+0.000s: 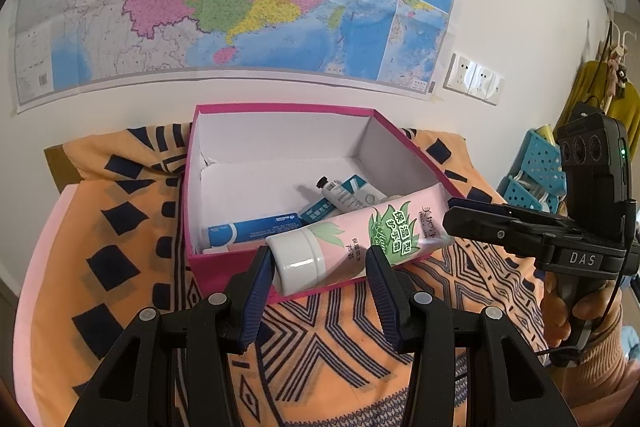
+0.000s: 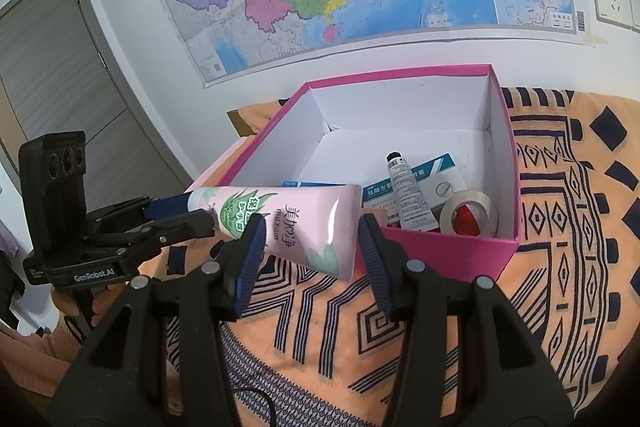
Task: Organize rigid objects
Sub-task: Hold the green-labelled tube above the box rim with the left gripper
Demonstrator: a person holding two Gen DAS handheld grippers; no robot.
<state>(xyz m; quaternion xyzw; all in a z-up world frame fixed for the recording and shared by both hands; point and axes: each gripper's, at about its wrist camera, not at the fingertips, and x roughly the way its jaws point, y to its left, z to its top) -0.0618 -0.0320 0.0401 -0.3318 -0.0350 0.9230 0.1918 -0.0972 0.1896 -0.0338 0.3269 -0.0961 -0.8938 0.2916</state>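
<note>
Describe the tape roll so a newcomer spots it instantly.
Find the pink box on the orange patterned cloth. In its near right corner lies the tape roll: the only ring-shaped item, translucent beige with a red core, beside flat cartons and a small white tube.

"maxam" on pink tube (image 2: 304, 227)

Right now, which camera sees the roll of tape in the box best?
The right wrist view: the tape roll lies in plain sight in the near right corner of the pink box. In the left wrist view, the hand cream tube hides it.
</note>
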